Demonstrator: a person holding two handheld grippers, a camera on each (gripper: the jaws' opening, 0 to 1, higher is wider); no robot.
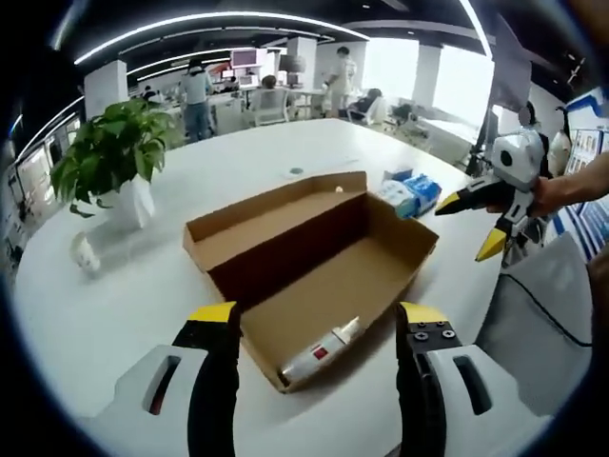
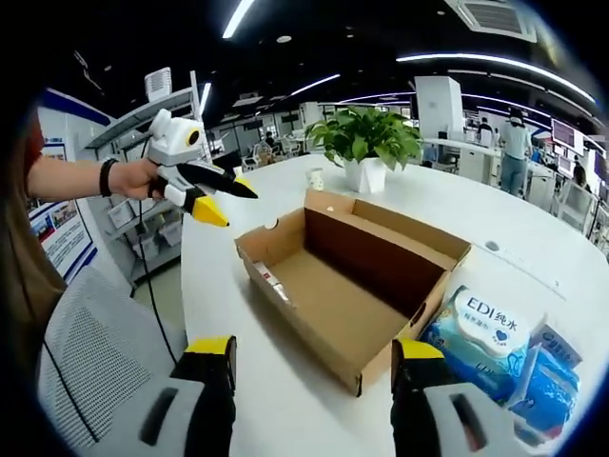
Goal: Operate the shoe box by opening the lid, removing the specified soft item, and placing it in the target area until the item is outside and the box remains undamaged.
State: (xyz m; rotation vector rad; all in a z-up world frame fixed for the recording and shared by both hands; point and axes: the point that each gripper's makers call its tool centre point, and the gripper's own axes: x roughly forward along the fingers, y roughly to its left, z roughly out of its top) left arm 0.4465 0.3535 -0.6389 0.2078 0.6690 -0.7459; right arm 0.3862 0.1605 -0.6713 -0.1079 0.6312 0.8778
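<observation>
Shoe box (image 1: 314, 262) open at centre, ready for reaching in | left tongs (image 1: 319, 319) gaping, empty | right tongs (image 2: 314, 357) likewise | tissue pack (image 2: 490, 347) at 4 o'clock, probably already out

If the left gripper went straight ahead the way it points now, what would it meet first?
Probably the open shoe box: the left gripper points at its near end, where a small tube-like item lies inside. Depth is unclear.

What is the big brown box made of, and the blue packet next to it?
The box looks like plain cardboard: dull brown, with folded flaps and raw cut edges. The blue packet looks like soft, shiny plastic wrap, since it crinkles and catches the light. It is probably a pack of tissues, though the contents are hidden.
</observation>
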